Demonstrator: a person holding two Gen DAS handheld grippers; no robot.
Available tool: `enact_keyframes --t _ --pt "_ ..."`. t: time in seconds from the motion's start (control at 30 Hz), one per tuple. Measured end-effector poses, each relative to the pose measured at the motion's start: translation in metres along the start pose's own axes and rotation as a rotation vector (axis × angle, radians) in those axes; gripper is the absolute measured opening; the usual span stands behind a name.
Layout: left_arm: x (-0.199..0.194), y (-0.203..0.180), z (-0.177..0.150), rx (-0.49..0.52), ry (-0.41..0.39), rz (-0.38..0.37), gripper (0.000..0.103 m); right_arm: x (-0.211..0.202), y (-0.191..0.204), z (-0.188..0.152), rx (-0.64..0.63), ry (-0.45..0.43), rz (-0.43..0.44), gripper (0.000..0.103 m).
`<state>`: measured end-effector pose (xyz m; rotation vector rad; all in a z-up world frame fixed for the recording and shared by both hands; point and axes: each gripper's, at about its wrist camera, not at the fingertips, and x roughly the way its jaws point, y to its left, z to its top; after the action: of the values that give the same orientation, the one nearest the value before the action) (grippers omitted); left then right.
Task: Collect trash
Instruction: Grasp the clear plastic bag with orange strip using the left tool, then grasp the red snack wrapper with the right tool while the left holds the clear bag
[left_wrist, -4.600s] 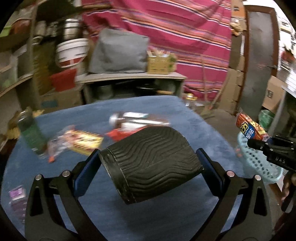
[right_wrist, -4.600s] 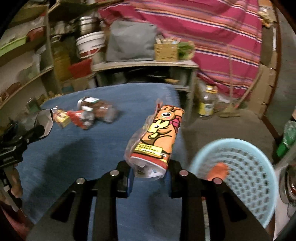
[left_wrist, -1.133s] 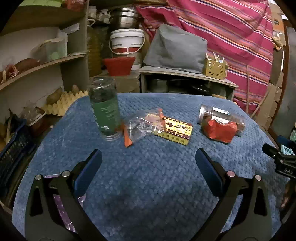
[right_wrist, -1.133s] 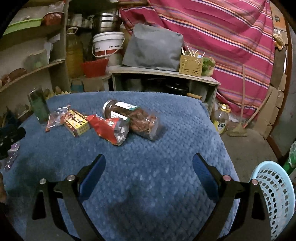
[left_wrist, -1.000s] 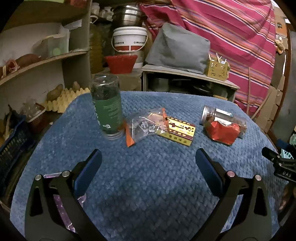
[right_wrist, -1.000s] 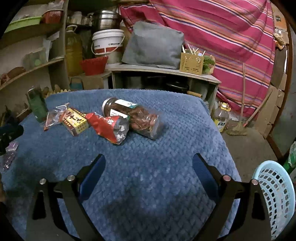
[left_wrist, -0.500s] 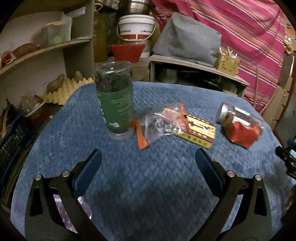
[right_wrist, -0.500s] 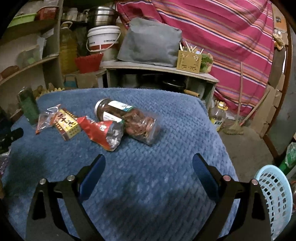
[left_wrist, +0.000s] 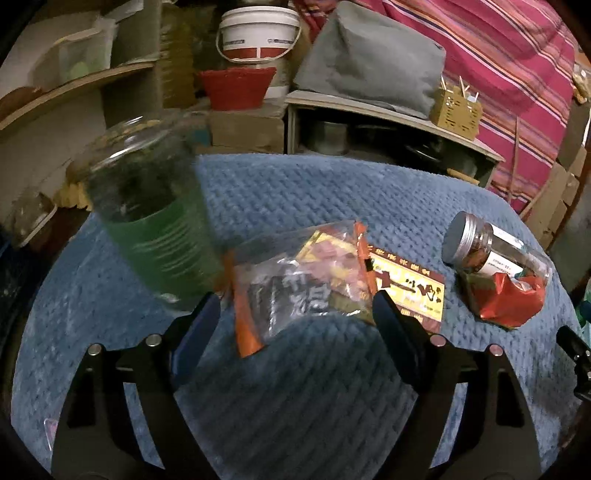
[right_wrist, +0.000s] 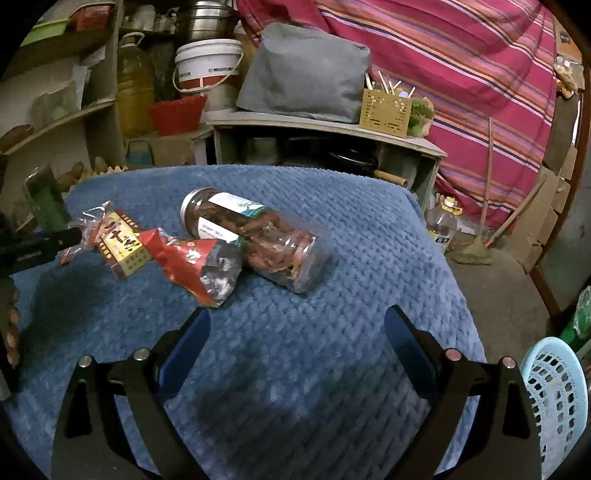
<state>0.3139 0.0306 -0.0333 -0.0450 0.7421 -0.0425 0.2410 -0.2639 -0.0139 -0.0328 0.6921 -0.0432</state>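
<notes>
Left wrist view: the left gripper (left_wrist: 295, 314) occupies the lower half of the frame, its jaws spread wide on either side of a clear plastic bag (left_wrist: 299, 284) with orange edges, which lies at centre on the blue cloth (left_wrist: 332, 398); whether the fingers touch the bag cannot be told. Just left of the bag stands a green-labelled jar (left_wrist: 155, 221), blurred. Partly under the bag's right edge lies a yellow box (left_wrist: 410, 291); at centre right a red wrapper (left_wrist: 506, 299) rests against a jar lying on its side (left_wrist: 491, 251). Right wrist view: the right gripper (right_wrist: 295, 336), jaws spread and holding nothing, sits at lower centre, below the red wrapper (right_wrist: 192, 262) and the toppled jar (right_wrist: 258, 236). A light-blue basket (right_wrist: 554, 398) stands off the cloth at lower right.
</notes>
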Motion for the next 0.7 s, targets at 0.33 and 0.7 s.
enact_keyframes --t 0.33,0.7 --pt "0.019 -0.006 0.014 -0.01 0.013 -0.022 0.083 0.015 -0.006 0.005 0.022 0.015 0.001 0.093" --pt "0.015 -0.007 0.01 0.017 0.036 -0.068 0.04 0.008 0.011 0.015 0.004 -0.01 0.019 0.093"
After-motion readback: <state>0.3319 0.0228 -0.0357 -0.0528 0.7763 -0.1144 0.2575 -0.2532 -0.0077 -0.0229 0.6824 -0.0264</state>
